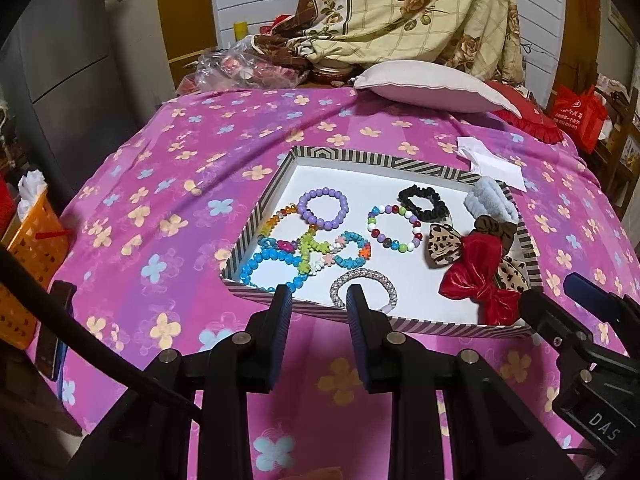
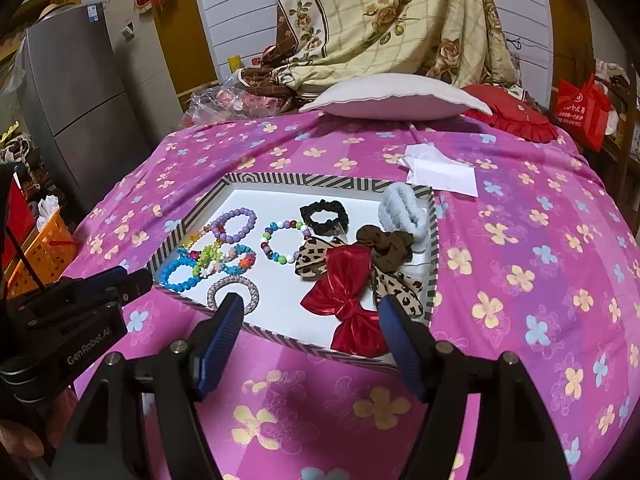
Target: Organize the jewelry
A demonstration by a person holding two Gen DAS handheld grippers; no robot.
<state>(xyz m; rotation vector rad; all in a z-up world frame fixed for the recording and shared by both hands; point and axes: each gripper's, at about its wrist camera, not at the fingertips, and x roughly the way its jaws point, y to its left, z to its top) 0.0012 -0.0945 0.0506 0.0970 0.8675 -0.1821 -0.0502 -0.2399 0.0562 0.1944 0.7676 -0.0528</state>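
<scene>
The striped tray (image 1: 260,216) lies on the pink bedspread (image 1: 160,184) with the bracelets gathered in its left half and the hair ties and bows in its right. The left gripper (image 1: 318,304) hangs released and empty at the near rim, the silver bracelet (image 1: 362,280) just beyond its tips. The right gripper (image 2: 310,310), jaws spread and holding nothing, faces the red bow (image 2: 344,300), which lies straight ahead, long axis running near-to-far, so the right hand is likely nearer.

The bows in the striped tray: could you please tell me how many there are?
2: a red bow at the near right and a leopard bow partly under it. More may be hidden.
</scene>
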